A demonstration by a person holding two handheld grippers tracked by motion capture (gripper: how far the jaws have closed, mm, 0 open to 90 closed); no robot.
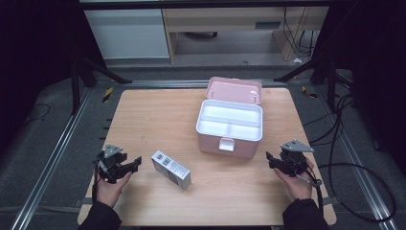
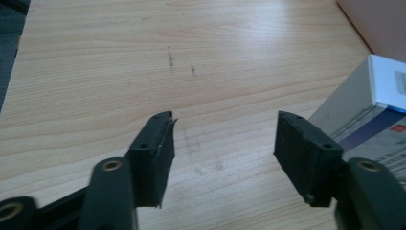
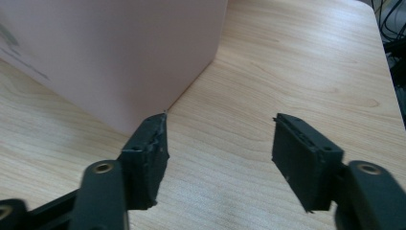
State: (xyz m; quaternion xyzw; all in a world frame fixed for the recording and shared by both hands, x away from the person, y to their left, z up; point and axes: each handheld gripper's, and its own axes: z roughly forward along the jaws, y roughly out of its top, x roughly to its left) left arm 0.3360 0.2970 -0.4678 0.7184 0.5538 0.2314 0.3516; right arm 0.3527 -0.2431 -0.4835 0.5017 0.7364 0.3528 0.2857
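The left gripper and the right gripper rest near the tabletop's front corners, jaws apart, holding nothing. Between them lies a small carton, perhaps medicine. The open pink box stands toward the back edge.

One wooden table. One pink storage box, lid open, just ahead-left of right gripper; white inner tray shows three compartments. One small white carton, just right of left gripper. Two grippers, one per hand, two black jaws each, four jaws total, each pair spread apart, nothing between. Two hands.
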